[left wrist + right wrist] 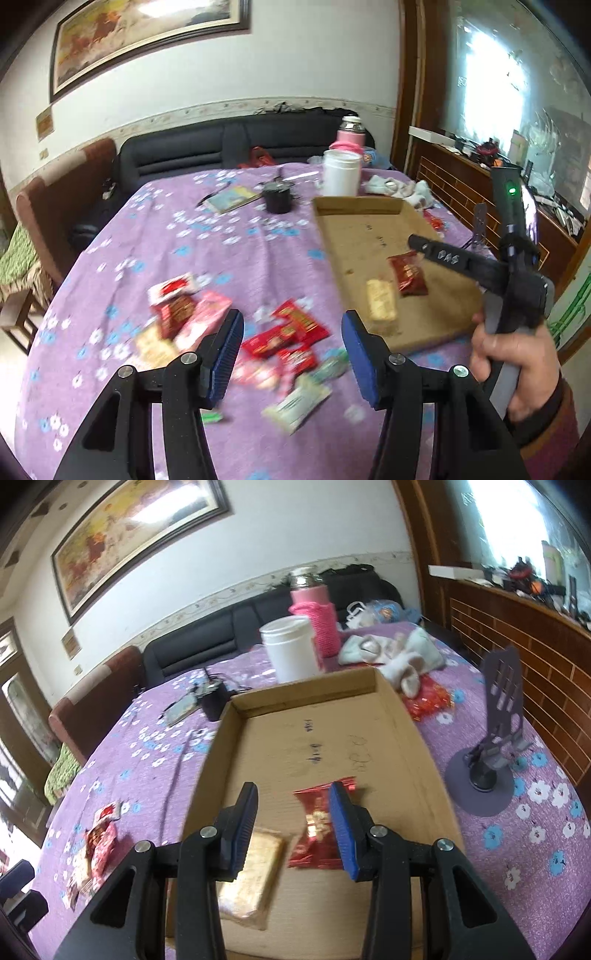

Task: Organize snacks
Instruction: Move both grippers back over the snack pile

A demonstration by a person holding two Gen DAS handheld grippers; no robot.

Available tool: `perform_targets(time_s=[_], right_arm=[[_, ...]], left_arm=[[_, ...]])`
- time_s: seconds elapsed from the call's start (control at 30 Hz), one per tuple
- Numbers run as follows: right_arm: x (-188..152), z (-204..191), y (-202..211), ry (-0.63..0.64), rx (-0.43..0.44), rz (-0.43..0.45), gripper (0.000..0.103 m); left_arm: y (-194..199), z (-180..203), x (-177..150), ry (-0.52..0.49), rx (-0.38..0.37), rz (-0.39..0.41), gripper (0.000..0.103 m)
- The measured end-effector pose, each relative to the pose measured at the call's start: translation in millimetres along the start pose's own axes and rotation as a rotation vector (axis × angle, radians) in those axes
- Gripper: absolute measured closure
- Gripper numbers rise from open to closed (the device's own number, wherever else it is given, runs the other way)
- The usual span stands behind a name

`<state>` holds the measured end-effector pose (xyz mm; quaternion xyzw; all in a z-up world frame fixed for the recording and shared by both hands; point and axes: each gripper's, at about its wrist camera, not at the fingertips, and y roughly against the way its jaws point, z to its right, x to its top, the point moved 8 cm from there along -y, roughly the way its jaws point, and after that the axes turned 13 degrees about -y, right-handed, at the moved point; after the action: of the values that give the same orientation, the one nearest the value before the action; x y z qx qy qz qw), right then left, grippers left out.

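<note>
Above a table spread with a purple floral cloth, the left gripper hangs with jaws apart and empty over a loose heap of snack packets just left of the cardboard tray. Inside the tray lie a red packet and a golden packet; the right gripper hovers over them, spread wide, holding nothing
</note>
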<state>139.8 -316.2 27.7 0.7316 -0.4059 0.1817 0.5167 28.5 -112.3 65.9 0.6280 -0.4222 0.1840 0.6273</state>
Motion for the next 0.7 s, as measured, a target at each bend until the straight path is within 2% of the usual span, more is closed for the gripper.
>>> perform_targets(time_s=[0.1, 0.2, 0.3, 0.4, 0.53, 0.6, 0.7], right_arm=[[-7, -19, 5, 0.038, 0.020, 0.003, 0.064], [-18, -42, 13, 0.060, 0.076, -0.027, 0.062], [-36, -74, 26, 0.110, 0.150, -0.074, 0.056], [-59, -101, 36, 0.145, 0.216, -0.129, 0.055], [-94, -131, 45, 0.168, 0.302, -0.226, 0.055], [-109, -143, 48, 0.190, 0.325, -0.260, 0.055], [-126, -154, 48, 0.201, 0.350, -0.306, 0.055]], left_arm=[[6, -29, -22, 0.045, 0.017, -0.021, 0.044], [12, -56, -42, 0.069, 0.054, -0.036, 0.044], [17, -85, -67, 0.100, 0.088, -0.058, 0.044], [16, -117, -91, 0.137, 0.138, -0.092, 0.044], [5, -153, -118, 0.192, 0.168, -0.158, 0.044], [-1, -162, -123, 0.213, 0.166, -0.179, 0.044], [-16, -165, -128, 0.230, 0.109, -0.212, 0.044]])
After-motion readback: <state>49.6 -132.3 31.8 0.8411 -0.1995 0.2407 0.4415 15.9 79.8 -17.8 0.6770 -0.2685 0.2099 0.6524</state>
